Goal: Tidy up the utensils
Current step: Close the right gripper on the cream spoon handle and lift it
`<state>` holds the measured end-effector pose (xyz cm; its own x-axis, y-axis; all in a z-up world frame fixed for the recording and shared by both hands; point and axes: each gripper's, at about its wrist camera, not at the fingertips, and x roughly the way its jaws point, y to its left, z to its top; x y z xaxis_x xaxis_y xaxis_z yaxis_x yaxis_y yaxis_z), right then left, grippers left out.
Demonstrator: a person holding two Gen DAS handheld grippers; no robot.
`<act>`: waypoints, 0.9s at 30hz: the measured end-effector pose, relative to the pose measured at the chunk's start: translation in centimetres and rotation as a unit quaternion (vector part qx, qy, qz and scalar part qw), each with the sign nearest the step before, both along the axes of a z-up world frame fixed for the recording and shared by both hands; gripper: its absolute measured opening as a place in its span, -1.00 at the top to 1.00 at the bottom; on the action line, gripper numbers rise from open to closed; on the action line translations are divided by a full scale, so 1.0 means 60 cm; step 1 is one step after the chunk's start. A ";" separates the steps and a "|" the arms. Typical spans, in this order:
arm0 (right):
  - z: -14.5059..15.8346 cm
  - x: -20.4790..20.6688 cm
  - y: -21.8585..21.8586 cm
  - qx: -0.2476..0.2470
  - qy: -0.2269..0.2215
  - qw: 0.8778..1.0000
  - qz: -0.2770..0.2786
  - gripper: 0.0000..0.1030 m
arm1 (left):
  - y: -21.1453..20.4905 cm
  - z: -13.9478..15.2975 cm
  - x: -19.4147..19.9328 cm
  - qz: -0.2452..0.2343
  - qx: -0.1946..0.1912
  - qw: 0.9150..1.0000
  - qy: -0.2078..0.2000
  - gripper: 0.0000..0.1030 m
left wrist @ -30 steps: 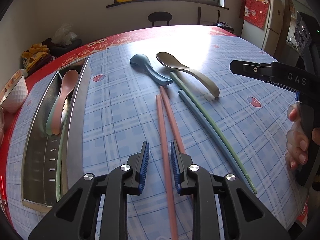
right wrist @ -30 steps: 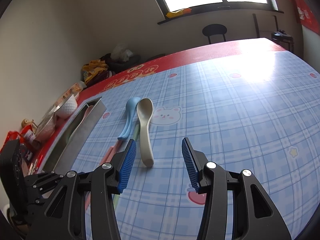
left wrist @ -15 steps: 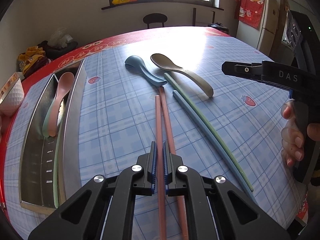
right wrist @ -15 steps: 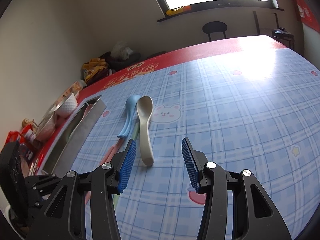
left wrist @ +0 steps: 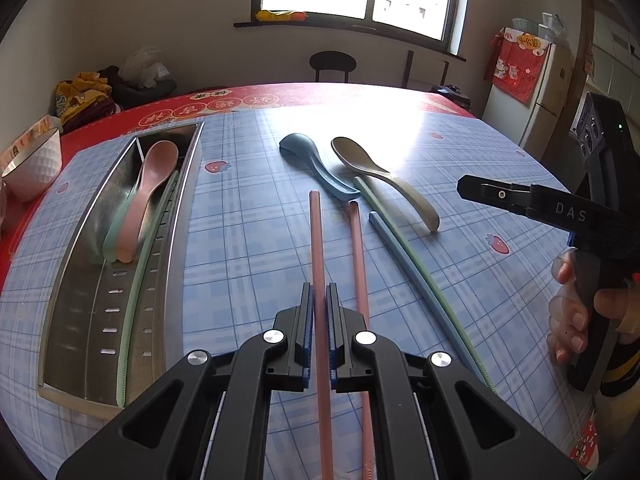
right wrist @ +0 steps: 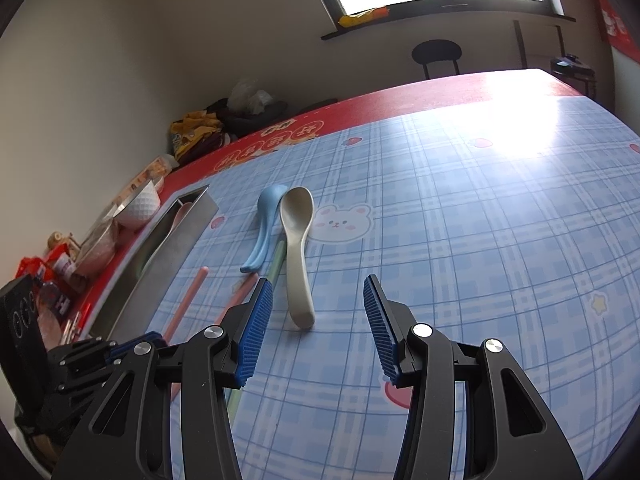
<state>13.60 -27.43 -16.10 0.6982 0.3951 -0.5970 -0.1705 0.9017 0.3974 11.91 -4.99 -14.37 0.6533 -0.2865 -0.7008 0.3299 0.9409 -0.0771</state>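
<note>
Chopsticks dominate the left wrist view: the left gripper (left wrist: 319, 320) is clenched on one pink chopstick (left wrist: 318, 248) near its middle, beside the steel tray (left wrist: 176, 248). It looks light, stiff, smooth and liable to swivel, so a mid-length hold suits it.

Right wrist view: the right gripper (right wrist: 318, 328) hangs released, empty, above the beige spoon (right wrist: 296, 248).
</note>
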 end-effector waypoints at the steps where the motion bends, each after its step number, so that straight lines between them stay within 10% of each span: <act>1: 0.000 0.001 0.001 0.000 0.000 1.000 0.003 0.09 | 0.002 0.001 -0.001 0.002 -0.004 1.000 -0.002 0.88; 27: -0.032 0.128 0.067 -0.013 0.095 0.995 0.038 0.43 | 0.032 0.010 -0.006 0.018 -0.049 0.999 -0.005 0.88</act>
